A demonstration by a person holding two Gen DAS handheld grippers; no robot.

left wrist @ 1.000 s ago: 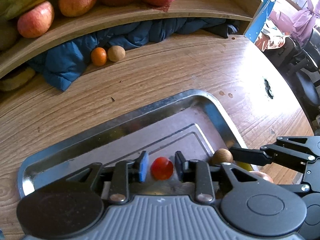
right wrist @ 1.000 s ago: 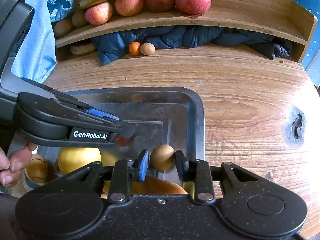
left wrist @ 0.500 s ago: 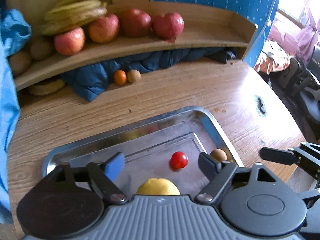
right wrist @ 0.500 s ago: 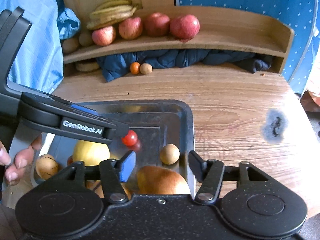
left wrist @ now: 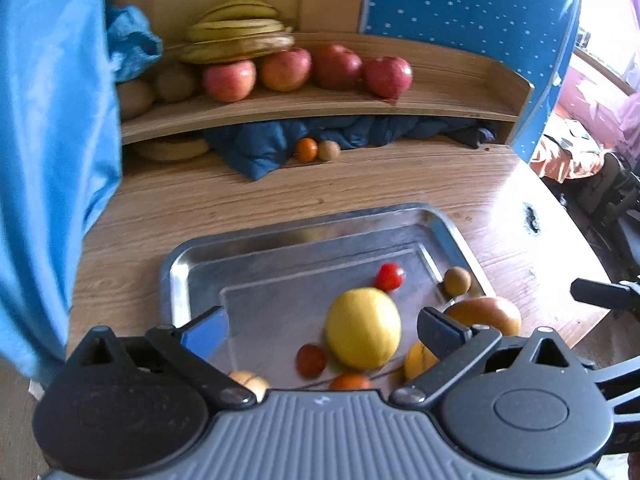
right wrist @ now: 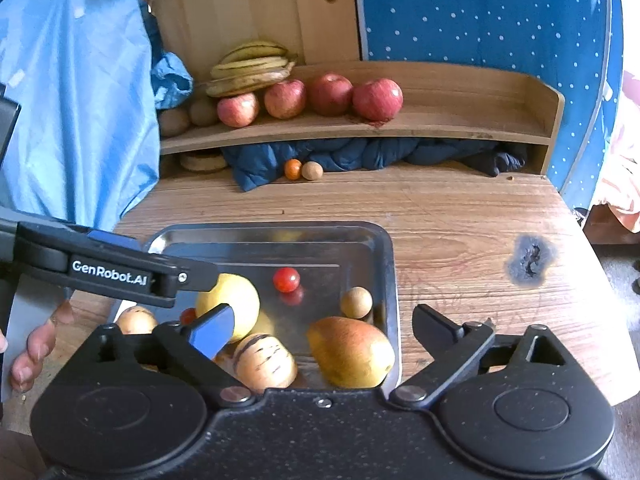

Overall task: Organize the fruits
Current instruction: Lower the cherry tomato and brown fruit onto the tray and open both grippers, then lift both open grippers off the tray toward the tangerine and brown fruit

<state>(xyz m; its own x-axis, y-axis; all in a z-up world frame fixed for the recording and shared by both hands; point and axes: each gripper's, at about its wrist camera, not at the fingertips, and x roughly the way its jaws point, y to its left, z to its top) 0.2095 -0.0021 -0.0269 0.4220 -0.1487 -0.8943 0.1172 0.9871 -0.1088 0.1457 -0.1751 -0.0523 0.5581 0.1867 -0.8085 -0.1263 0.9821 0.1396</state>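
A metal tray [left wrist: 172,276] [right wrist: 384,248] lies on the wooden table and holds several fruits. A cherry tomato [left wrist: 389,276] [right wrist: 286,279] and a brown round fruit [left wrist: 457,280] [right wrist: 356,302] rest free on its floor. Nearer me lie a yellow round fruit [left wrist: 362,328] [right wrist: 232,300], a mango [left wrist: 484,314] [right wrist: 350,352] and a striped melon [right wrist: 264,362]. My left gripper [left wrist: 322,326] hangs above the tray, its jaws opening wide with nothing gripped. My right gripper [right wrist: 324,326] hovers over the tray's right side, jaws likewise opening and empty.
At the back, a wooden shelf [right wrist: 440,128] carries apples [right wrist: 376,98], bananas [right wrist: 252,68] and kiwis. A small orange [right wrist: 293,169] and a brown ball [right wrist: 312,170] lie beside a dark blue cloth [right wrist: 360,156]. Light blue fabric [left wrist: 48,160] hangs at left. A hand [right wrist: 32,344] shows at lower left.
Both grippers let go, the left of the cherry tomato and the right of the brown round fruit. They opened wide and rose back from the tray.
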